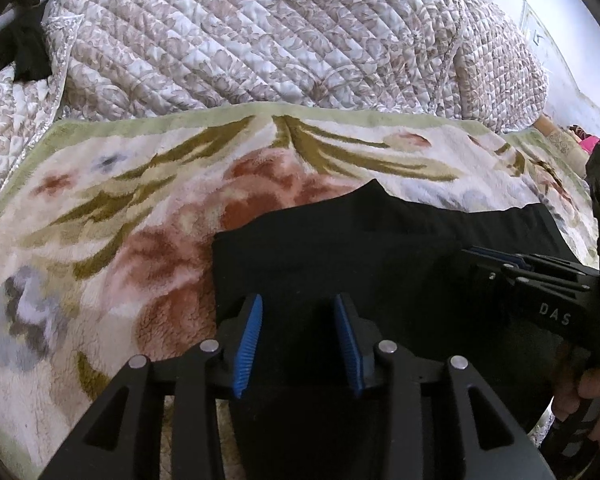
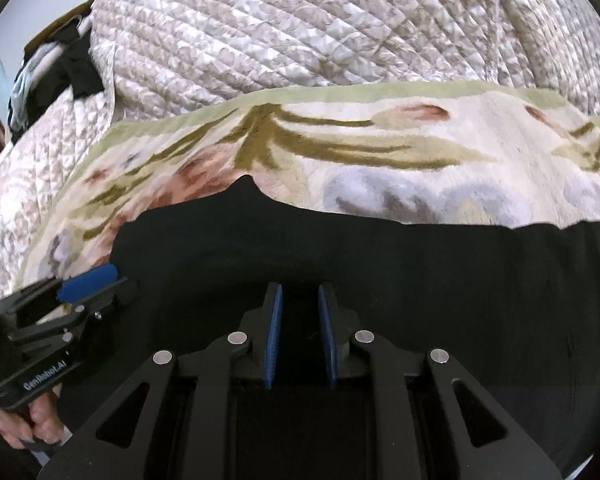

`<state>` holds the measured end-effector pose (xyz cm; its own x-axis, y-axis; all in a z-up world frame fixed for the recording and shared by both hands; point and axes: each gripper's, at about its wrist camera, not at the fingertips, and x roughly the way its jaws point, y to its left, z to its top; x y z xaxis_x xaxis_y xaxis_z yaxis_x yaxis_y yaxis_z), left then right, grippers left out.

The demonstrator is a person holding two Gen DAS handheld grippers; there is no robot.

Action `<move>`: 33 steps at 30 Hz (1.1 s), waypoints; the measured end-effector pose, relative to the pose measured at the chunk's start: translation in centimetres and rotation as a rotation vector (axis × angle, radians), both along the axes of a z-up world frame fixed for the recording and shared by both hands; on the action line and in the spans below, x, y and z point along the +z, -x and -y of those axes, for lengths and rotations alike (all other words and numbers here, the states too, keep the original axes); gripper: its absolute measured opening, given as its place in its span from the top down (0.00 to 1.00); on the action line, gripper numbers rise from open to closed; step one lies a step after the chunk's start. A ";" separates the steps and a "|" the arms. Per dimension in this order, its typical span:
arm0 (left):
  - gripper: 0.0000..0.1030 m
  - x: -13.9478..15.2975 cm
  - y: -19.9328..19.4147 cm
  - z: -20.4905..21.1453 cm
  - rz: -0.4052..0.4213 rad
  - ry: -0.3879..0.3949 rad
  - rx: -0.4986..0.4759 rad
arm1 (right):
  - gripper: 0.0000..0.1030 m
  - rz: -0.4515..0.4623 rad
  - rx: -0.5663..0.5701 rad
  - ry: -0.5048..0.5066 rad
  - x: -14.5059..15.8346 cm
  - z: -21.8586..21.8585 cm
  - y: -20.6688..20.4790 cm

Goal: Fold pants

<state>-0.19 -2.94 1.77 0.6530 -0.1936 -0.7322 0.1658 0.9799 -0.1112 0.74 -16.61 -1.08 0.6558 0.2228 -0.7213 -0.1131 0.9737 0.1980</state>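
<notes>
Black pants lie flat on a floral fleece blanket; they also fill the lower half of the right wrist view. My left gripper is open, its blue pads just above the pants near their left edge, nothing between them. My right gripper is open over the middle of the pants, pads apart and empty. Each gripper shows in the other's view: the right gripper at the right, the left gripper at the left by the pants' left edge.
A quilted floral bedspread rises in a mound behind the blanket. Dark clothing hangs on a rail at the far left. The blanket's green border runs along the back.
</notes>
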 end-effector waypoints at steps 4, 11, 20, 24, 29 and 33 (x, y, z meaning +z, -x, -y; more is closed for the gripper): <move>0.61 0.4 0.6 0.1 0.005 0.004 0.011 | 0.82 0.017 -0.013 0.007 0.5 0.0 0.8; 0.61 1.1 3.7 -0.3 0.014 0.041 0.009 | 0.82 0.050 0.015 0.001 1.4 -0.5 4.1; 0.61 0.1 6.4 1.7 0.020 -0.003 -0.054 | 0.65 0.053 0.063 -0.001 -0.7 0.2 9.3; 0.58 0.1 6.7 1.8 0.024 0.006 -0.059 | 0.64 0.050 -0.033 -0.022 -0.4 2.6 9.7; 0.56 0.0 7.4 2.1 0.026 0.009 -0.077 | 0.64 0.049 -0.148 -0.062 -0.3 6.1 10.5; 0.55 0.1 7.7 3.0 0.026 0.012 -0.109 | 0.64 0.062 -0.256 -0.125 0.1 9.2 11.4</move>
<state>-7.93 -5.91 1.84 0.6466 -0.2735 -0.7121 0.2744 0.9544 -0.1174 -10.69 -25.84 -0.93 0.7439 0.1287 -0.6558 0.1181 0.9405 0.3186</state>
